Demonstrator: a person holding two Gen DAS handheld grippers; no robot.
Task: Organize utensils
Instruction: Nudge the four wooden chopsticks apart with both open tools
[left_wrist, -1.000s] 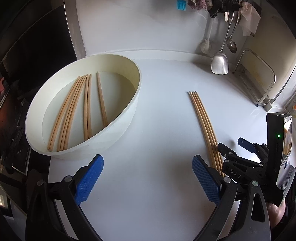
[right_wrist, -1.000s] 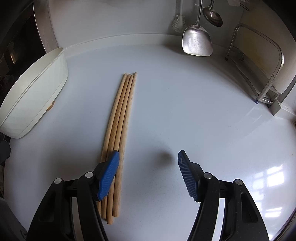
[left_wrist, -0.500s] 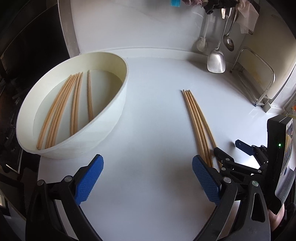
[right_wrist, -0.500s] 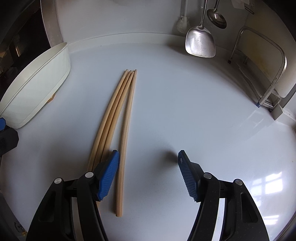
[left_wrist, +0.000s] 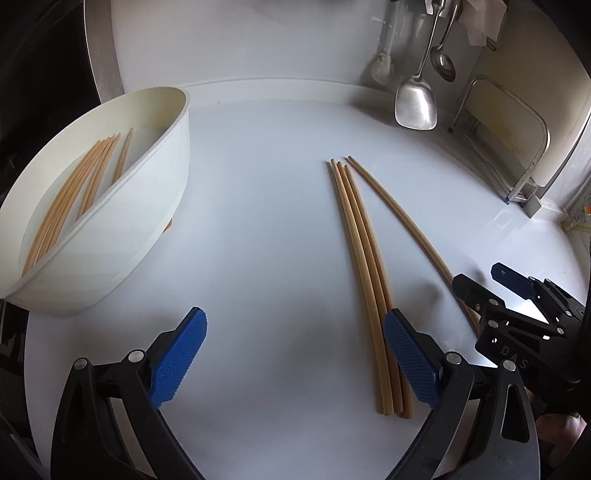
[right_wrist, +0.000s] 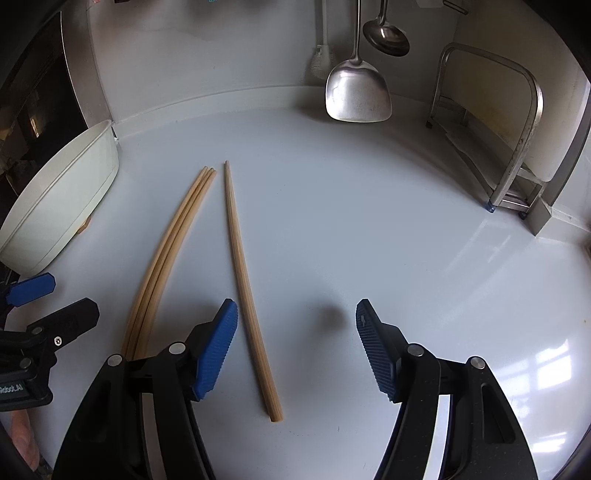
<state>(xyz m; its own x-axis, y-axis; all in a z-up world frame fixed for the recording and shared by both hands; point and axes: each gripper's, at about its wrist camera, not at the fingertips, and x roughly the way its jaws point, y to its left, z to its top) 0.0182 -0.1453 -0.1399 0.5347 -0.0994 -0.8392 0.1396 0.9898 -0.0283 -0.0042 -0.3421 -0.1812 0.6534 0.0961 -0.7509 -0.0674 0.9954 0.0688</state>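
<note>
Three wooden chopsticks (left_wrist: 364, 258) lie bunched on the white counter; they also show in the right wrist view (right_wrist: 168, 251). A single chopstick (right_wrist: 245, 284) lies apart to their right, between my right gripper's fingers; it also shows in the left wrist view (left_wrist: 402, 218). My right gripper (right_wrist: 295, 349) is open and low over it, and appears in the left wrist view (left_wrist: 491, 282). My left gripper (left_wrist: 295, 358) is open and empty, its right pad beside the bunch. A white oval bowl (left_wrist: 147, 229) at the left holds several chopsticks (left_wrist: 70, 192).
A metal spatula (right_wrist: 357, 92), a ladle (right_wrist: 386, 35) and a brush hang on the back wall. A metal rack (right_wrist: 517, 129) stands at the right. The bowl's outside also shows in the right wrist view (right_wrist: 62, 199). The counter's dark left edge runs behind the bowl.
One chopstick has been pushed out of the bunch to the right and now lies between my right gripper's fingers. Both grippers have shifted right; the bowl sits further left in view.
</note>
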